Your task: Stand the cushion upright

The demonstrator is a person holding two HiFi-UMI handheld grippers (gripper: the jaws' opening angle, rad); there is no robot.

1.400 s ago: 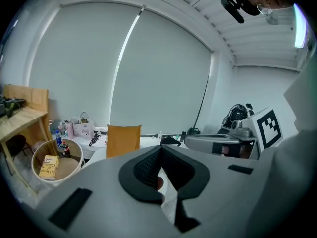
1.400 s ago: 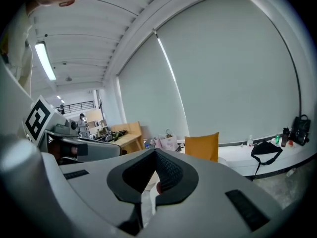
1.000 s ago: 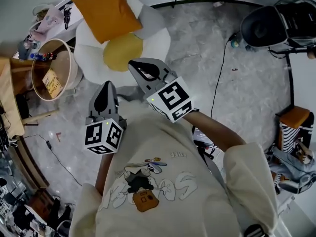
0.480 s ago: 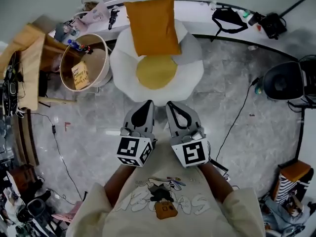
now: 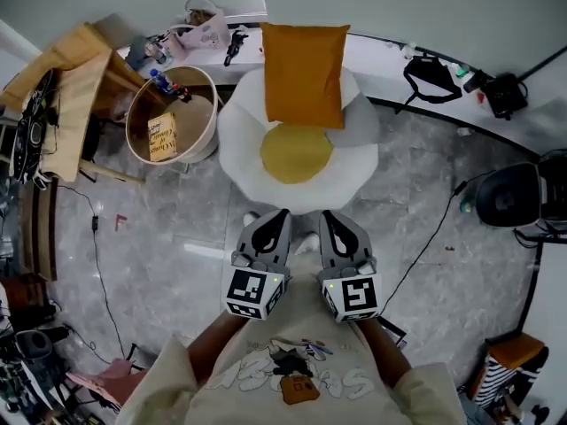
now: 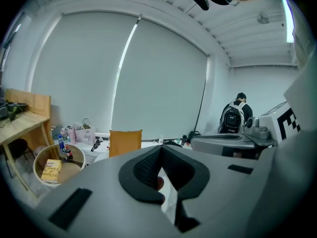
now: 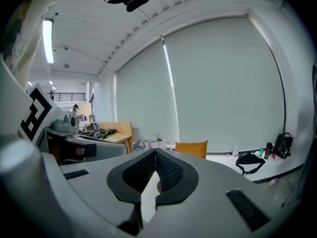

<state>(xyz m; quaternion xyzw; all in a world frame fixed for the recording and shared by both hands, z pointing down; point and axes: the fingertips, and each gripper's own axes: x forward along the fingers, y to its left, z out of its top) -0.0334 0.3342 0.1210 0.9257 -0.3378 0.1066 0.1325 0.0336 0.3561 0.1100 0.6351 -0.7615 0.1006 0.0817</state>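
Cushion (image 5: pixel 304 73) and grippers are well apart. The left gripper (image 5: pixel 278 216) and the right gripper (image 5: pixel 326 217) are held side by side in front of the person's chest, both pointing toward the cushion. In its own view the left gripper (image 6: pixel 161 148) has its jaws closed together with nothing between them. The right gripper (image 7: pixel 155 153) is closed and empty too. Each carries a cube with black-and-white square markers, which show no readable words. Just beyond the tips, on the grey floor (image 5: pixel 177 228), sits a white seat (image 5: pixel 354 162) with scalloped edges and a round yellow middle. The orange cushion stands on one edge at the back of that seat, against the white ledge (image 5: pixel 381 56), with its broad face turned toward the grippers. It looks close to square, so no long axis can be picked out. Left of the seat is a round tub (image 5: pixel 205 140) holding a yellow box (image 5: pixel 162 137), whose print is too small to read. A wooden tabletop (image 5: pixel 71 87) lies further left, and a black bag (image 5: pixel 431 71) rests on the ledge at right.
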